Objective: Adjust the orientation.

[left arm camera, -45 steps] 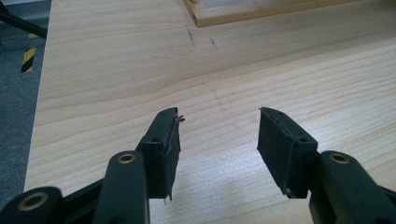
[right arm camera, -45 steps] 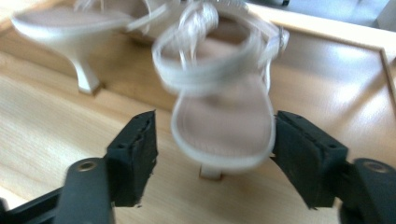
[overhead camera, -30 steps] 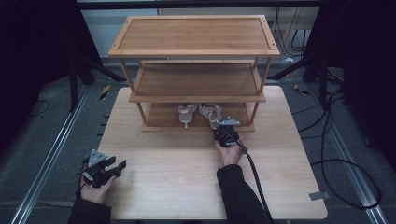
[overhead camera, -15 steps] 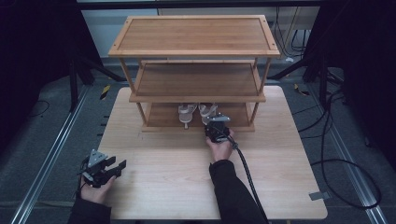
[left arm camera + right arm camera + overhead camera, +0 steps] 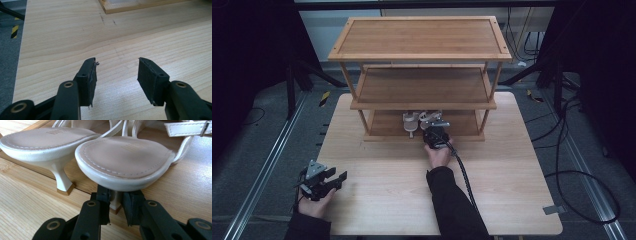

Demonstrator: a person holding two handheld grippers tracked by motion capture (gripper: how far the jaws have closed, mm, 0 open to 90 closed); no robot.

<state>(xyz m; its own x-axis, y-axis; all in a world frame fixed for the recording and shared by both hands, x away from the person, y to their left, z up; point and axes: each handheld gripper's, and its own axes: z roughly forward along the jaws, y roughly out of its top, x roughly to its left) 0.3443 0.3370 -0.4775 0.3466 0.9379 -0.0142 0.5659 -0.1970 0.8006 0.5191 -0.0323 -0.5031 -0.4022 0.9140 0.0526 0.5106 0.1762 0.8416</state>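
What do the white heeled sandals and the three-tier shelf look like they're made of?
The sandals: smooth white leather or faux leather, going by the faint sheen, stitched tan insoles and thin straps; which of the two is unclear. The heel tip looks like tan hard plastic or wood. The shelf: light wood, possibly bamboo, with visible grain and a matte finish.

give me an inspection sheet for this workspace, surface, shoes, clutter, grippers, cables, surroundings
surface: pale wood table, a few small dark marks near the rack foot
job's things: two white heeled sandals side by side at the front edge of the rack's lowest shelf: left sandal, right sandal; three-tier wooden rack, upper shelves bare
clutter: nothing seen
grippers: right gripper shut on the right sandal's heel; left gripper open, holding nothing, over the table's near left corner
cables: black cable trails from the right gripper; more on the floor at right
surroundings: grey floor, metal rails, dark stands
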